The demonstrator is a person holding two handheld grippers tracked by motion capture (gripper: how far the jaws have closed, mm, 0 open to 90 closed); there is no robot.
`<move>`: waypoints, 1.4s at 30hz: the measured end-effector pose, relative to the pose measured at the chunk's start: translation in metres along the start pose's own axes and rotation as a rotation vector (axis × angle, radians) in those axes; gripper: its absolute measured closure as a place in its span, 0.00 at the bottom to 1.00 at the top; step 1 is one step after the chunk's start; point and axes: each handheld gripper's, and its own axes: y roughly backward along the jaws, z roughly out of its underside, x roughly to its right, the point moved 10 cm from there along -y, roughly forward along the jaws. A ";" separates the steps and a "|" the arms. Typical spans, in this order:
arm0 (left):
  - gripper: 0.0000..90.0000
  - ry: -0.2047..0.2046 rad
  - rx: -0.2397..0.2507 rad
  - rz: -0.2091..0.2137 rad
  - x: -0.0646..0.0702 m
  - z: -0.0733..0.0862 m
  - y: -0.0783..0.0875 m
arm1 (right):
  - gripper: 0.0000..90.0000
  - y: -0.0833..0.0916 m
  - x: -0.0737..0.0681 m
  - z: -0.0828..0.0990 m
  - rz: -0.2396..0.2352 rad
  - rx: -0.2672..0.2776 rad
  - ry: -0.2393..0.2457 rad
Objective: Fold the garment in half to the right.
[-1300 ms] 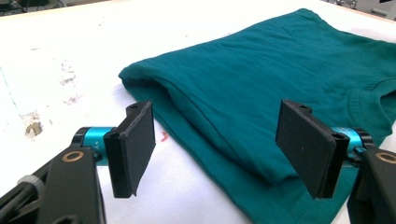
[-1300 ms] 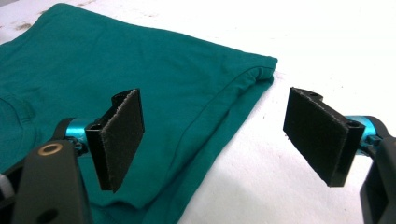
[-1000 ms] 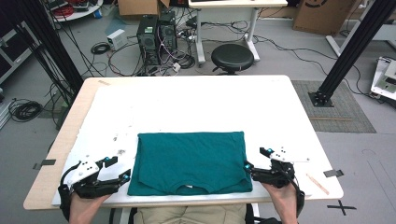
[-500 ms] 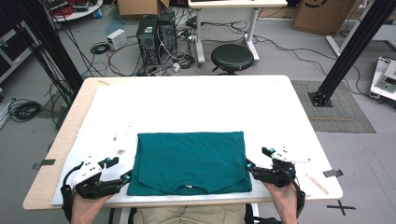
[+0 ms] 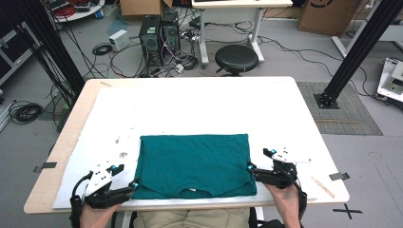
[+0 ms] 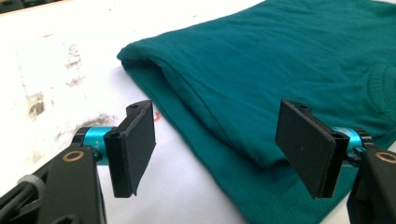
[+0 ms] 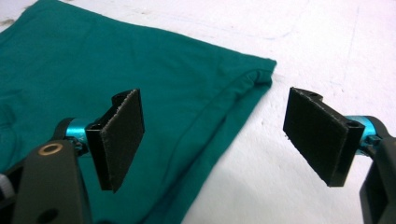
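Teal folded shirt (image 5: 194,165) lies flat at the near desk (image 5: 199,104) edge, left gripper (image 5: 134,186) and right gripper (image 5: 249,168) at its near corners. Left gripper view: fingers (image 6: 135,144) apart, straddling the layered side fold. Right gripper view: fingers (image 7: 119,135) spread over the opposite edge. Judged pre-grasp; next, close on both edges.

No readable text, label, brand or number shows anywhere; only a black taped cross (image 5: 346,210) marks the floor.
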 end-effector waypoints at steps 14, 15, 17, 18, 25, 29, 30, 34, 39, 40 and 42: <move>0.33 0.097 -0.079 -0.075 0.008 0.016 -0.026 | 0.23 -0.013 -0.011 -0.009 -0.021 0.001 0.042; 0.33 0.093 -0.089 -0.080 0.009 0.018 -0.028 | 0.23 -0.013 -0.012 -0.009 -0.023 0.001 0.036; 0.33 0.083 -0.110 -0.089 0.009 0.022 -0.030 | 0.23 -0.013 -0.011 -0.010 -0.024 0.005 0.041; 0.34 0.078 -0.114 -0.093 0.010 0.024 -0.031 | 0.23 -0.013 -0.011 -0.011 -0.024 0.006 0.042; 0.49 0.098 -0.098 -0.048 0.015 0.026 -0.028 | 0.23 -0.014 -0.012 -0.019 -0.031 0.015 0.049; 0.50 0.110 -0.090 -0.032 0.015 0.027 -0.026 | 0.23 -0.017 -0.014 -0.029 -0.053 0.022 0.057; 0.50 0.111 -0.085 -0.030 0.015 0.027 -0.026 | 0.23 -0.019 -0.014 -0.032 -0.059 0.020 0.056; 0.50 0.108 -0.076 -0.031 0.015 0.028 -0.026 | 0.23 -0.028 -0.013 -0.040 -0.066 0.017 0.060; 0.54 0.101 -0.066 -0.023 0.016 0.028 -0.025 | 0.23 -0.044 -0.026 -0.052 -0.113 0.000 0.088; 0.56 0.103 -0.062 -0.017 0.017 0.028 -0.025 | 0.23 -0.049 -0.029 -0.055 -0.120 -0.004 0.092; 0.60 0.099 -0.055 -0.010 0.018 0.028 -0.025 | 0.23 -0.059 -0.036 -0.062 -0.134 -0.005 0.101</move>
